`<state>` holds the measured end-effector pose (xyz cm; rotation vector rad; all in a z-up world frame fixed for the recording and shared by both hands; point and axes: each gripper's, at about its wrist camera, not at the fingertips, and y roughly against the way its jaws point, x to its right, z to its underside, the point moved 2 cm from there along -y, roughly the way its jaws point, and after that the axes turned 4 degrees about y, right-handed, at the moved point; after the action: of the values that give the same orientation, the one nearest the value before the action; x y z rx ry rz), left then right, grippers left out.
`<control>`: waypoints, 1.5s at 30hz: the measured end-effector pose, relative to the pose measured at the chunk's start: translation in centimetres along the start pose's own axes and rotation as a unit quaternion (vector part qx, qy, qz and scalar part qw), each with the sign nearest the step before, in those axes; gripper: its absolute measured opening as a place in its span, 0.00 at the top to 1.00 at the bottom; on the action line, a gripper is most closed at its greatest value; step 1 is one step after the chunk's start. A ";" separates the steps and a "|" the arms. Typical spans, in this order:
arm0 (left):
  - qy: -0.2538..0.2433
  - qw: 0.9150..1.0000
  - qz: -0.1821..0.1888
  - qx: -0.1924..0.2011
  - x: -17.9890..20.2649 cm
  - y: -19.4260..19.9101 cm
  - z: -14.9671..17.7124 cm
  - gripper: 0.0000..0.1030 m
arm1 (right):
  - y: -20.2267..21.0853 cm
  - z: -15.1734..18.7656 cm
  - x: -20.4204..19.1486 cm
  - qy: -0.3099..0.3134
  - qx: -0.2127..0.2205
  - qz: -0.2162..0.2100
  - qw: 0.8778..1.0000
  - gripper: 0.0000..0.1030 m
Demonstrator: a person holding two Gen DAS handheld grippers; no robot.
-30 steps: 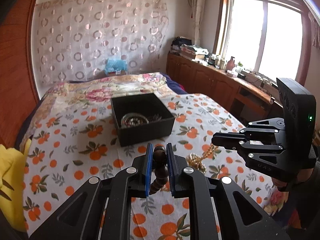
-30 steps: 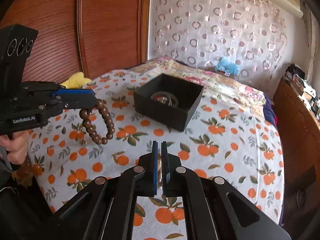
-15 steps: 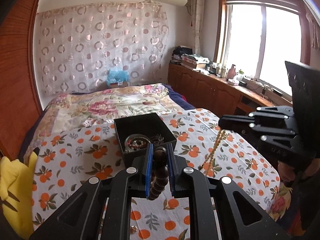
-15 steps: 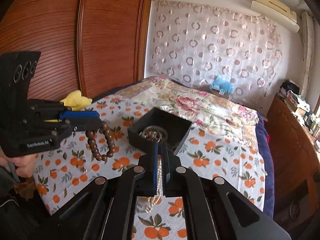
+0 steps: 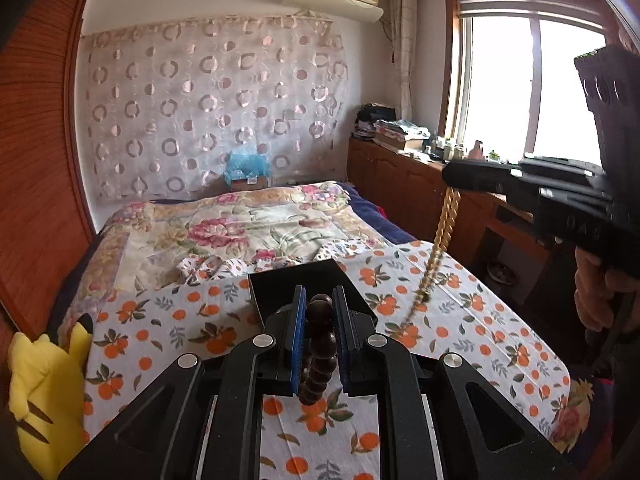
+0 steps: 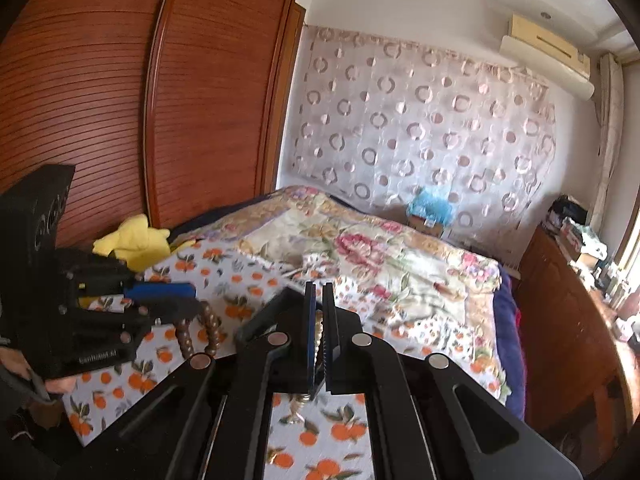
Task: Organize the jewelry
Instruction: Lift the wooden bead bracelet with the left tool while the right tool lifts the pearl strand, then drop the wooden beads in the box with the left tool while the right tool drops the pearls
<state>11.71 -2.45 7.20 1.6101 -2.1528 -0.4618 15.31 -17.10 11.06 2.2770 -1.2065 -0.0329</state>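
Dark wooden beads of a bracelet (image 5: 320,340) sit between the blue pads of my left gripper (image 5: 319,304), which is shut on them above the orange-print sheet (image 5: 168,320). The black jewelry box (image 5: 292,280) lies just beyond, mostly hidden by the fingers. My right gripper (image 5: 454,176) is higher up at the right, shut on a gold necklace (image 5: 440,232) that hangs down to the sheet. In the right wrist view the gold necklace (image 6: 318,336) shows between the pads of the right gripper (image 6: 319,292). The left gripper (image 6: 176,300) is at the left with the bracelet (image 6: 200,332) dangling.
A yellow plush toy (image 5: 48,392) lies at the bed's left edge by the wooden wardrobe (image 6: 120,100). A floral quilt (image 5: 240,228) covers the far half of the bed. A wooden cabinet (image 5: 400,168) with clutter runs under the window at the right.
Both grippers have risen. The gold necklace came up off the sheet and now hangs from the right gripper. The box has dropped behind the left fingers in view.
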 end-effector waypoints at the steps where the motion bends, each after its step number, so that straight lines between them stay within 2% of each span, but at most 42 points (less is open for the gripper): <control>1: 0.000 1.000 0.001 0.001 -0.1 -0.1 -0.2 0.88 | -0.1 -0.4 0.1 0.002 0.002 0.001 1.000 0.96; 13: -0.006 1.000 0.007 0.005 -0.7 -2.2 -2.5 0.88 | -3.2 -4.3 2.4 0.003 0.020 0.002 1.000 0.96; 25: -0.005 1.000 0.013 -0.006 -1.2 -5.6 -3.5 0.88 | -6.4 -5.8 4.4 -0.001 0.030 -0.005 1.000 0.96; 29: -0.001 1.000 0.010 -0.022 -1.8 -7.5 -3.1 0.88 | -8.9 -4.3 4.4 -0.001 0.008 -0.013 1.000 0.96; 36: 0.002 0.999 0.006 -0.041 -2.4 -9.7 -2.3 0.88 | -13.9 0.0 4.2 -0.038 -0.047 -0.062 0.996 0.96; 45: 0.004 0.999 0.005 -0.053 -2.7 -11.1 -2.2 0.88 | -15.9 3.3 3.7 -0.066 -0.075 -0.080 0.992 0.91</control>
<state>22.64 -3.01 3.24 1.5415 -2.0932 -0.5564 28.67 -14.50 1.44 2.2616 -1.0458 -0.3274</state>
